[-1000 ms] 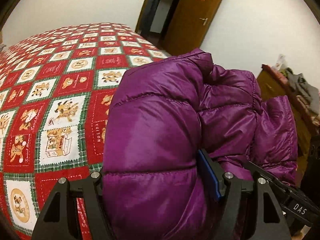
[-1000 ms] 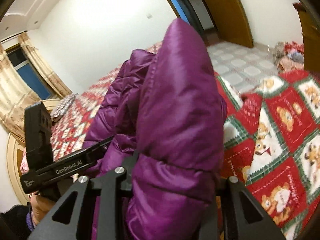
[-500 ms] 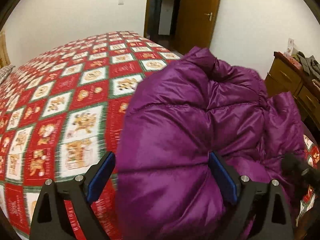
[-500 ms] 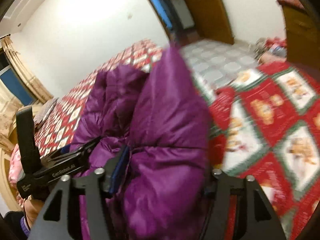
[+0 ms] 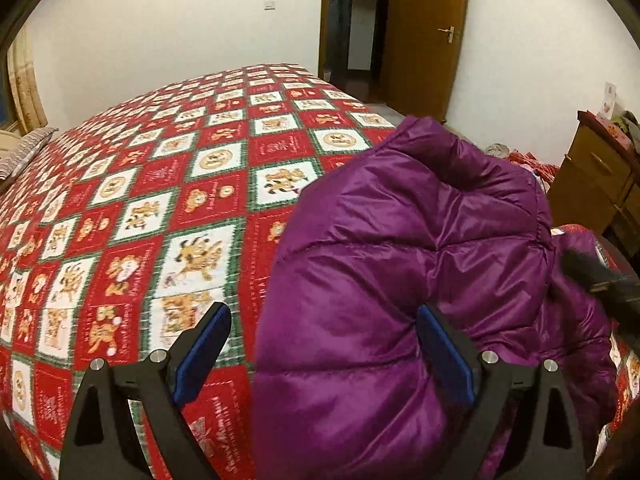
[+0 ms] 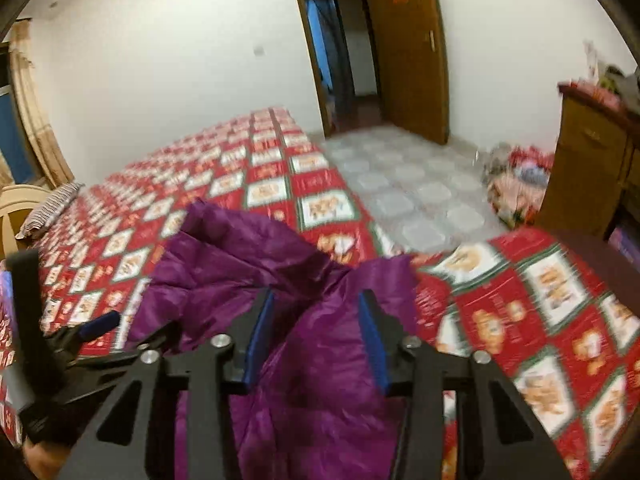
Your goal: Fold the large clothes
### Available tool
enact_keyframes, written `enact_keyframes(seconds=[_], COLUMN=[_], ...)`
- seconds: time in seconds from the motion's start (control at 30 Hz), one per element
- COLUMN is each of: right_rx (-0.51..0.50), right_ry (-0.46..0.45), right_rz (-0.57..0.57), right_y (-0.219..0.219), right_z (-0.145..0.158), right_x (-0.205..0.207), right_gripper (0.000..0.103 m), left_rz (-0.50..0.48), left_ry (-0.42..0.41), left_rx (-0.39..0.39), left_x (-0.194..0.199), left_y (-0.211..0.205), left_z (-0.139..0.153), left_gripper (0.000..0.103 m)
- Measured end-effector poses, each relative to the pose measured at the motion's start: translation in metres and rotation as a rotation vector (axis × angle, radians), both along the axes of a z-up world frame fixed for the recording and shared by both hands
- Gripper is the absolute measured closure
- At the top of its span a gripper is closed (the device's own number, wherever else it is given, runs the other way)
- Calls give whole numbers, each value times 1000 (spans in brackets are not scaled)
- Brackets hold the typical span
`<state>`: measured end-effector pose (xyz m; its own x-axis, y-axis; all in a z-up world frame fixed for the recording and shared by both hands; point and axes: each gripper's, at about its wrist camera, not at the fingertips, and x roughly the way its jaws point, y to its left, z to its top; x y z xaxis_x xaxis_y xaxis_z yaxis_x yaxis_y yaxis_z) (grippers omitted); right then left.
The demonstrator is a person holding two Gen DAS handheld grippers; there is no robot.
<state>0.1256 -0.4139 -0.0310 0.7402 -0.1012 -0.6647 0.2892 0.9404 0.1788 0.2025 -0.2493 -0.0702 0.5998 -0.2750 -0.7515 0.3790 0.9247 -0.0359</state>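
Jacket (image 5: pixel 400 264), purple, puffy and quilted, lies bunched on the bed (image 5: pixel 168 184), which has a red, white and green cartoon-square cover. In the left wrist view it fills the frame from 3 to 6 o'clock

Left gripper (image 5: pixel 324 352): jaws wide apart, having opened further earlier in the last second. Left blue pad (image 5: pixel 202 356) sits over bare bed cover, clear of the fabric. Right pad (image 5: pixel 444 354) lies against the edge of a padded fold. No clamp

Right gripper (image 6: pixel 316 340): jaws partly apart, just been closing. Purple fabric lies between and below the blue pads; the view is blurred, so I can't tell whether they pinch it. In that view the jacket runs from centre down to 6 o'clock, with its far edge towards 10 o'clock

Left gripper also appears in the right wrist view at 8 o'clock; the black blur at 3 o'clock in the left wrist view is probably the right one

Door (image 5: pixel 424 36) at 12 o'clock, cabinet (image 5: pixel 596 184) at 3 o'clock, pillow (image 5: pixel 24 152) at 9 o'clock
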Motion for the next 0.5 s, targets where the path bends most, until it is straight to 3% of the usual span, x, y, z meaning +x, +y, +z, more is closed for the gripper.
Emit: enact_keyframes(seconds=[0.1,0.33,0.5], right_rx=[-4,70,140], right_ry=[71,118,133], right_rz=[2,13,23], right_y=[1,-8,-14], right_z=[-32,-47,-56], right_x=[19,27,33], right_gripper=[62,61,61], left_rz=[-4,-4,-8], left_ry=[-18,63,55], left_rx=[5,-23,-10], left_x=[4,26,29], left_y=[-4,-11,-17], left_z=[-7,-21,-30], left_gripper=[5,1,1])
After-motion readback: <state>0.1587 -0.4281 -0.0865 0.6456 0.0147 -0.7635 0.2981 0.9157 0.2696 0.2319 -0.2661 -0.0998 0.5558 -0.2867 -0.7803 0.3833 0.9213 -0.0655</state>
